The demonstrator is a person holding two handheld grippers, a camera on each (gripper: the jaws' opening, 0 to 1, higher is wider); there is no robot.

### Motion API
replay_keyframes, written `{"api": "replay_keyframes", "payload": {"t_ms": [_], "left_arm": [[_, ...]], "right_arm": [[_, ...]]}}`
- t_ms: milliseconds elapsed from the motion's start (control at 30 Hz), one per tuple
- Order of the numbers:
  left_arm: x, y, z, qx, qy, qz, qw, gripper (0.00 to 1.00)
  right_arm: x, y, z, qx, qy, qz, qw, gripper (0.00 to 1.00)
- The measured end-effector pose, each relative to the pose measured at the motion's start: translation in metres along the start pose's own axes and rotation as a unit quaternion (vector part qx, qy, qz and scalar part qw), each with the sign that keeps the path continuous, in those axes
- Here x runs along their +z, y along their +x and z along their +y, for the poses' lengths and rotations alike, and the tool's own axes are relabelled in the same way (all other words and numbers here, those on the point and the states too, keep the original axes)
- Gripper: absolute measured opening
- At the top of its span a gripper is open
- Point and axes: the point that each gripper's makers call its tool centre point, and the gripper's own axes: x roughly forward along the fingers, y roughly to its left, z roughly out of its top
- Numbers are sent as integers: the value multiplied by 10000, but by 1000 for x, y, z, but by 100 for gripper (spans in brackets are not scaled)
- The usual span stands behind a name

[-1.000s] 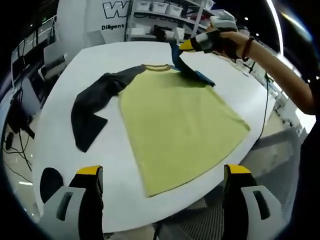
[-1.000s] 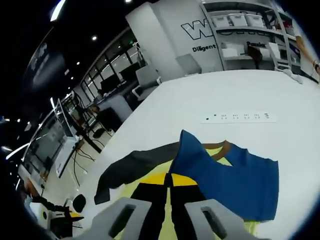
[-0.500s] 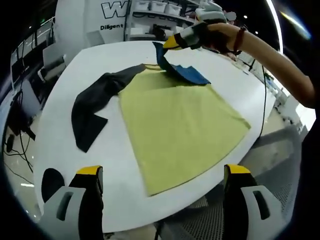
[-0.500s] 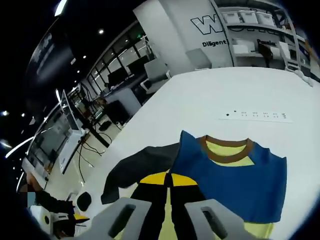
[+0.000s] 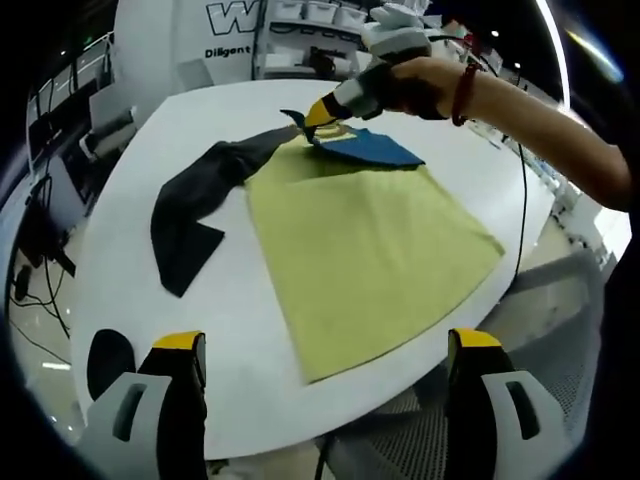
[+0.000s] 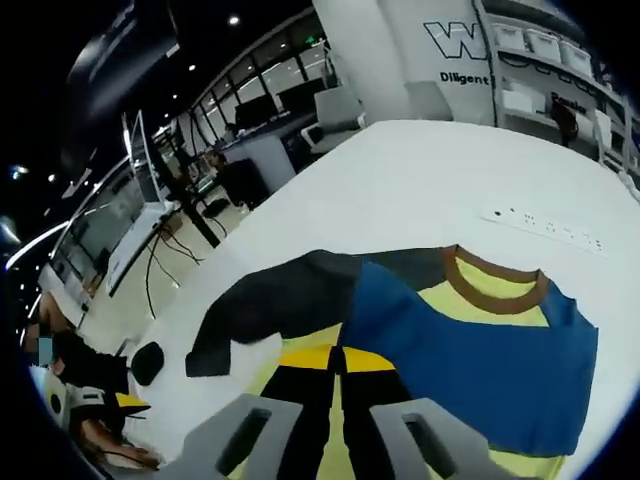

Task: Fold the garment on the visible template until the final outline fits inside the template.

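Note:
A yellow-green shirt lies flat on the round white table. Its dark grey sleeve is spread out to the left. The blue sleeve is folded over the chest near the brown collar. My right gripper, held by a hand, is shut on the blue sleeve's end just above the collar. In its own view the right gripper pinches the blue sleeve beside the grey sleeve. My left gripper is open at the table's near edge, short of the hem, with nothing between its jaws.
A white power strip lies on the table beyond the collar. A thin cable hangs over the table's right edge. Shelves with bins stand behind the table, and desks and chairs are off to one side.
The right gripper has carried the blue sleeve leftward across the collar toward the grey sleeve and lower onto the shirt. The left gripper stays put.

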Motion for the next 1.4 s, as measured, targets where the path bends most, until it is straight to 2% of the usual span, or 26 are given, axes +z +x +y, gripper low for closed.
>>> {"api": "replay_keyframes", "payload": {"t_ms": [133,300,400,900,1067,1367,1400], "left_arm": [[-4,-2,4,49,-34,34,10000,99],[-6,-3,6,93,-87,34,9999,99],[-6,-1,4,84,-107,33,9999,99],[-6,3,0,52,-134,34,9999,99],[-6,0,4,82,-154,8,9998,99],[-8,-3,8,147,-219,-20,9996,99],[-8,-3,8,142,-227,-19,9996,99]], "right_arm": [[-22,12,-4,-2,-42,267,9996,0],[-34,25,-1,154,-229,439,9987,0],[-39,31,-3,173,-199,507,9984,0],[-45,42,3,211,-126,541,9982,0],[-55,48,8,220,-136,631,9977,0],[-51,50,10,221,-246,587,9977,0],[-50,49,12,267,-223,552,9979,3]]}}
